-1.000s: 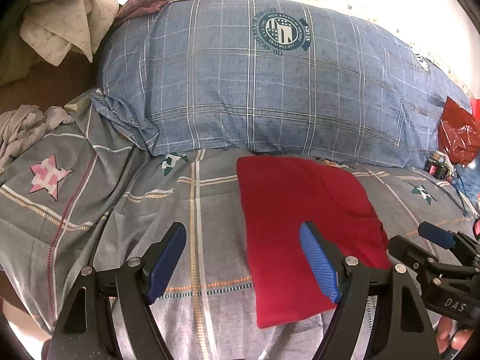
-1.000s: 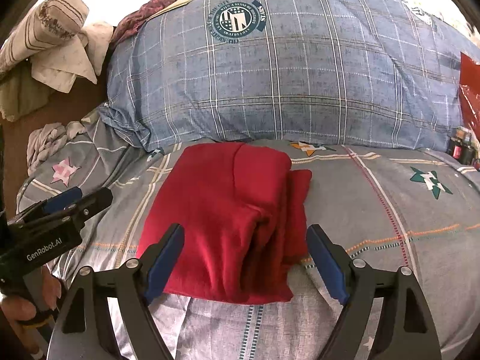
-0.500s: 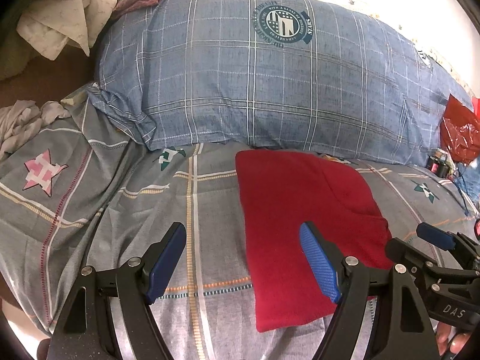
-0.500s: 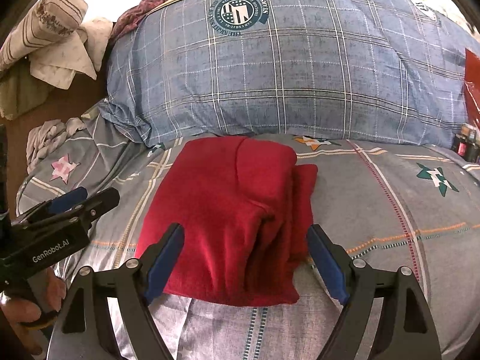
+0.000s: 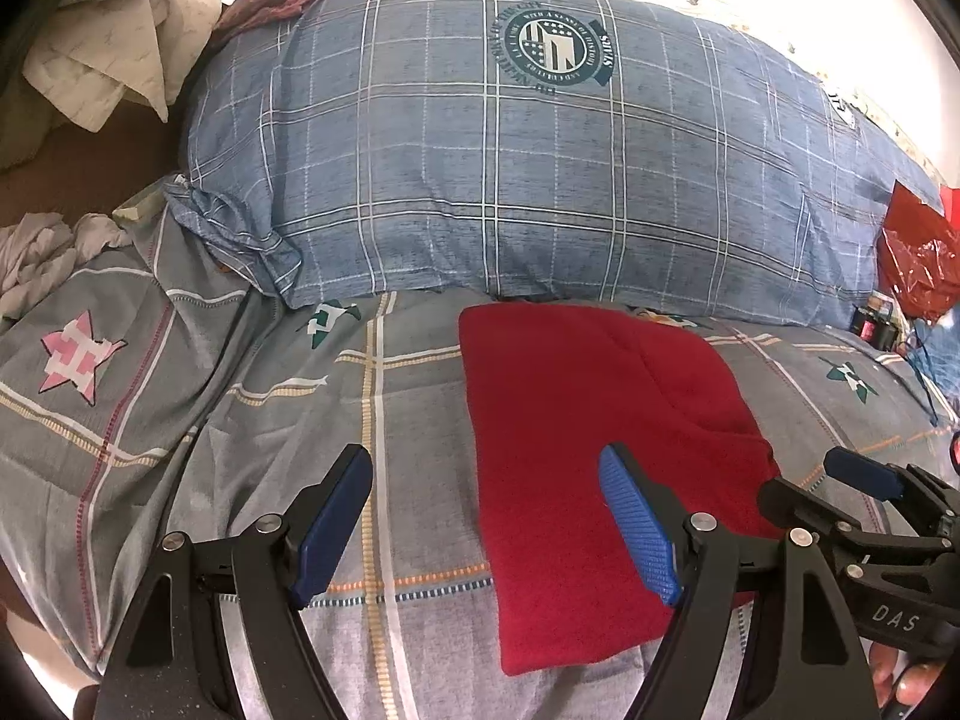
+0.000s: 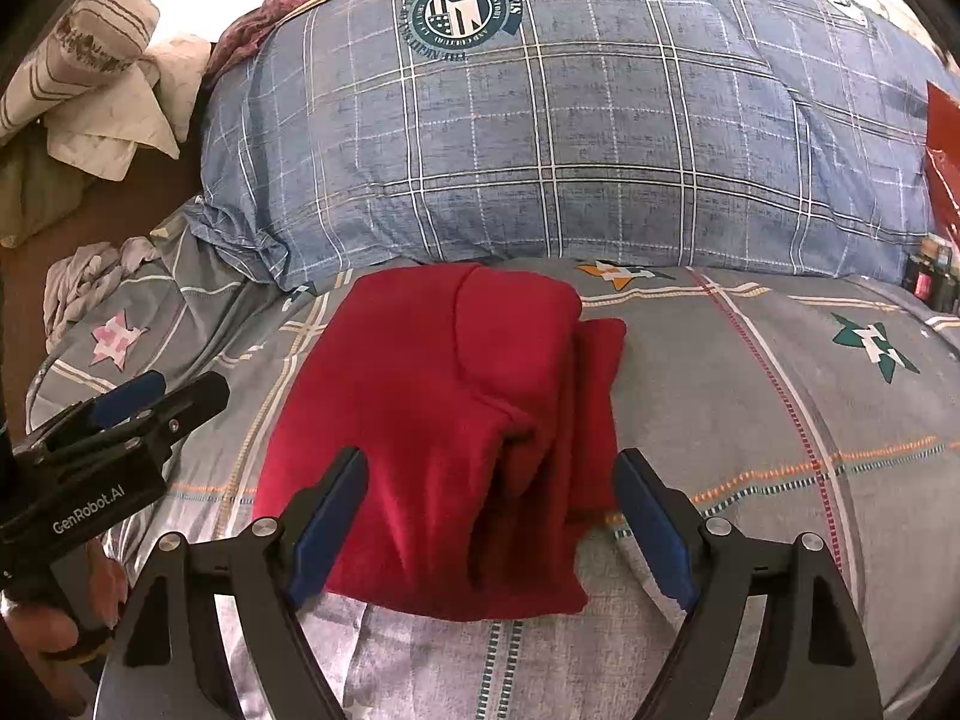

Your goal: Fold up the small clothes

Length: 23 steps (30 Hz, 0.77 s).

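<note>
The red garment [image 6: 444, 420] lies folded on the bedsheet [image 6: 750, 420], just below the blue pillow [image 6: 540, 150]. The left gripper [image 5: 486, 525] and the right gripper [image 6: 489, 525] hang open, holding nothing. It probably needs one more fold.

Red bag [image 5: 915, 264] cut by right edge; small items beside it [image 5: 876, 327] — too small to identify.

A grey star-patterned bedspread [image 5: 252, 420] meets a blue plaid pillow [image 5: 540, 180], brightly backlit.
</note>
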Tool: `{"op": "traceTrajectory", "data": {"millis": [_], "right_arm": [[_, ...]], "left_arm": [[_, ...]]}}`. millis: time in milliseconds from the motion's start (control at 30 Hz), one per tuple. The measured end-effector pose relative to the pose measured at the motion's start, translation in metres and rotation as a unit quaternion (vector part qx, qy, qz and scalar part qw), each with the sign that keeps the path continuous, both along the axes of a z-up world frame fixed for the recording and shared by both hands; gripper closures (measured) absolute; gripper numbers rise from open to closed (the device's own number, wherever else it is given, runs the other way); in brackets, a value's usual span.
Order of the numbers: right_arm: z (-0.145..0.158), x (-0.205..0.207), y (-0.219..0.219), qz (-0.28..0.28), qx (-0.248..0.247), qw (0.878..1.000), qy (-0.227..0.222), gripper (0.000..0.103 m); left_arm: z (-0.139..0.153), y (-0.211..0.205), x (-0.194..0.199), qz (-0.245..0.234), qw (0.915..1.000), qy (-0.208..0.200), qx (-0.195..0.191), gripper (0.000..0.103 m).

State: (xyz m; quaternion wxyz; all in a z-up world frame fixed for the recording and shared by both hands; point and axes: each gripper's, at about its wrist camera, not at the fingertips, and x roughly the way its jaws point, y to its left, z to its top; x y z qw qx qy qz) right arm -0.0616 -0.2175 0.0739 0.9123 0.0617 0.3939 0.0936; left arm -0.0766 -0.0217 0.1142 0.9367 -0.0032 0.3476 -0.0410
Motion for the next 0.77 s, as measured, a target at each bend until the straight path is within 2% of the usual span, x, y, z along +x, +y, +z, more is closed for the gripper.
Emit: {"op": "traceTrajectory", "data": {"millis": [433,633,767], "right_arm": [[-0.005,0.005,0.004,0.002,-0.004,1.000,0.009,0.018],[-0.008,0.008,0.004,0.003,-0.007,1.000,0.011,0.018],[-0.014,0.013,-0.001,0.000,-0.013,1.000,0.020,0.018]], "left_arm": [[-0.002,-0.001,0.001,0.001,1.0000,-0.002,0.000,0.025],[-0.008,0.006,0.003,0.002,0.9999,-0.016,0.000,0.026],[-0.016,0.021,0.015,0.012,0.9998,0.002,-0.016,0.025]]}}
